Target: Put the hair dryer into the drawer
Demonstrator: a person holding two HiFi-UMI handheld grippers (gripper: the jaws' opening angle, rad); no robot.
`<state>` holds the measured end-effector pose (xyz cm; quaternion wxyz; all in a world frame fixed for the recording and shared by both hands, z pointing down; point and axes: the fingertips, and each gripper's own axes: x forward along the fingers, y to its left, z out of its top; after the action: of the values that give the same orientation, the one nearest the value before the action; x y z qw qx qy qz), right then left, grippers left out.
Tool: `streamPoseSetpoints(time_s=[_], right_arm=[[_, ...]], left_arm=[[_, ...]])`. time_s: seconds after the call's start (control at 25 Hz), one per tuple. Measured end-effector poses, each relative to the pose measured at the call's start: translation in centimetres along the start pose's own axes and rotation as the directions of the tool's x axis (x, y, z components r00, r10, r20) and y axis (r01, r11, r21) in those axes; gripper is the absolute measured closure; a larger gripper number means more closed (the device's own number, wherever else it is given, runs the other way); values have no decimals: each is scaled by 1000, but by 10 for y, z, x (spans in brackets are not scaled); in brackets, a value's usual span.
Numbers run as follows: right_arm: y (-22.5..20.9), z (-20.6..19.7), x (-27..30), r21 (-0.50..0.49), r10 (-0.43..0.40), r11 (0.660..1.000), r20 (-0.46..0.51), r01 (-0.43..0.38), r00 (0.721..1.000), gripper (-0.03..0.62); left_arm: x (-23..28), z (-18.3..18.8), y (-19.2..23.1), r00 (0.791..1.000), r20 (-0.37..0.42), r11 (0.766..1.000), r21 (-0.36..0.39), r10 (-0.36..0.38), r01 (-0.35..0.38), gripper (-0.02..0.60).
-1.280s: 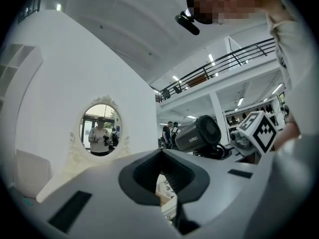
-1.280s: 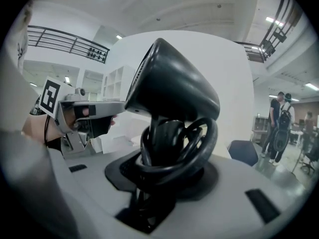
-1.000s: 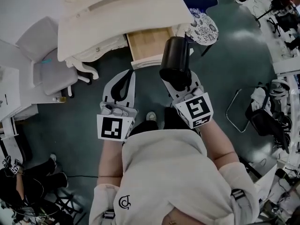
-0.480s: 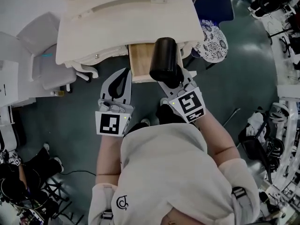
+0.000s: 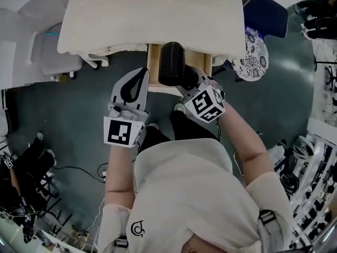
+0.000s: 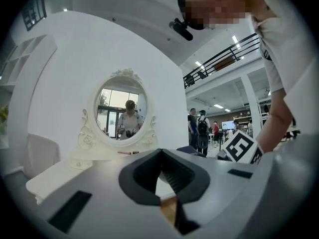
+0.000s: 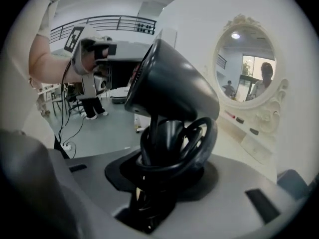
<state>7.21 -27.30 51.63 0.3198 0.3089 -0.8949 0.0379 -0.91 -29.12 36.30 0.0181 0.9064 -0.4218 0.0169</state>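
The black hair dryer [image 5: 172, 62] hangs over the open wooden drawer [image 5: 153, 71] under the front of the white dressing table [image 5: 147, 25]. My right gripper [image 5: 182, 81] is shut on its handle, with the black cord wound round it; the barrel [image 7: 169, 88] juts up and left above the jaws [image 7: 159, 183]. My left gripper [image 5: 139, 75] is just left of the drawer's front, its fingertips touching and nothing between them [image 6: 160, 153]. The dryer hides most of the drawer's inside.
An oval mirror [image 6: 122, 111] stands at the table's back, with small items on the top [image 7: 239, 119]. A blue chair [image 5: 266, 15] with a patterned cushion [image 5: 253, 51] stands right of the table, a white seat [image 5: 52, 57] left. Cables [image 5: 79, 170] lie on the floor.
Both grippers have moved forward to the table. The right one has carried the dryer lower, from in front of the drawer to over it, and has tilted down.
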Motion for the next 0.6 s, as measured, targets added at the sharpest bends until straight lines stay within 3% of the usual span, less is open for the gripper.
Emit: streamPoseSetpoints(time_s=[0.16,0.32,0.6], right_arm=[[9,-46,43,-40,105,993,-117,-111,988,436],[16,-93,76,-49,190,977,-244,-207,951,436],[28,-144,113,-129,243,940,-397,-315,885,436]], left_arm=[[-1,-27,15,996,-69,998,-16,58,-59,569],[-6,-53,23,988,-119,994,-23,100,-104,569],[-17,-69,27,979,-127,982,-77,161,-172,569]])
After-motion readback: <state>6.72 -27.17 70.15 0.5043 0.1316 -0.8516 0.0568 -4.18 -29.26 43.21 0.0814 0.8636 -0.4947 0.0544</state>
